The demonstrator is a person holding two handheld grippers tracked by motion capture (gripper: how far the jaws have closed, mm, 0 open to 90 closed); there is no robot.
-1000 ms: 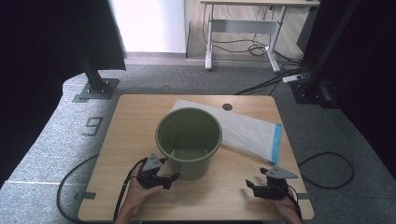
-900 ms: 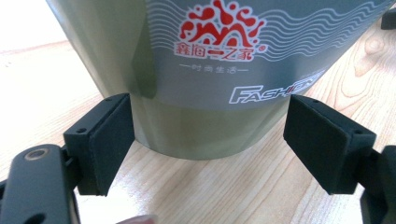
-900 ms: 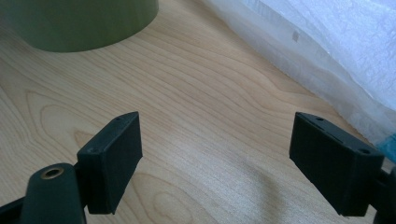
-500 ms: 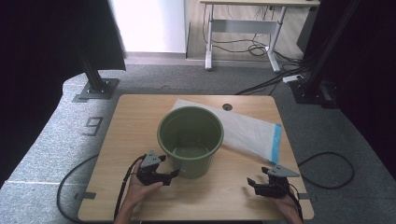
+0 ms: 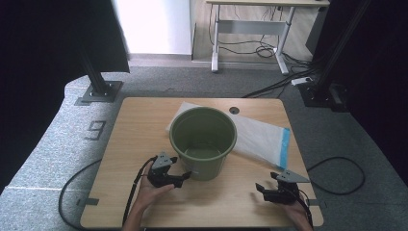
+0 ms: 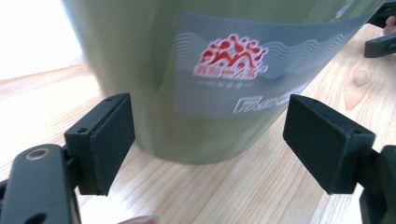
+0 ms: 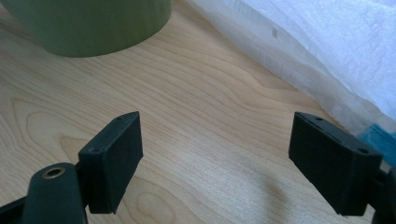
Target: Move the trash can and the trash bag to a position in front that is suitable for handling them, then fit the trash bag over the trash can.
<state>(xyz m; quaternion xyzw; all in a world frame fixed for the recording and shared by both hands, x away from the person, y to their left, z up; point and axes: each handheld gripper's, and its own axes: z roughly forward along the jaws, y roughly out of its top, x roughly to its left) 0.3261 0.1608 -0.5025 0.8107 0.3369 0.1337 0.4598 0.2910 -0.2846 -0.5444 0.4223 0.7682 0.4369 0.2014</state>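
A green plastic bucket point(image 5: 203, 140) stands upright in the middle of the wooden table point(image 5: 134, 125); its wall with a grey label point(image 6: 243, 70) looms close in the left gripper view. My left gripper point(image 5: 182, 176) is open just left of the bucket's base, jaws pointing at it, nothing between them. A white plastic bag with a blue end strip point(image 5: 262, 138) lies flat behind and right of the bucket, its edge point(image 7: 327, 56) seen ahead of the right gripper. My right gripper point(image 5: 263, 190) stands open near the front right edge, over bare wood.
The table's front edge is close to both hands. A small round hole point(image 5: 234, 110) sits near the table's far edge. Cables point(image 5: 77, 192) trail off the table to the grey floor; black stands point(image 5: 98, 89) flank the table.
The left gripper has shifted slightly toward the bucket's base. The right gripper has barely moved.
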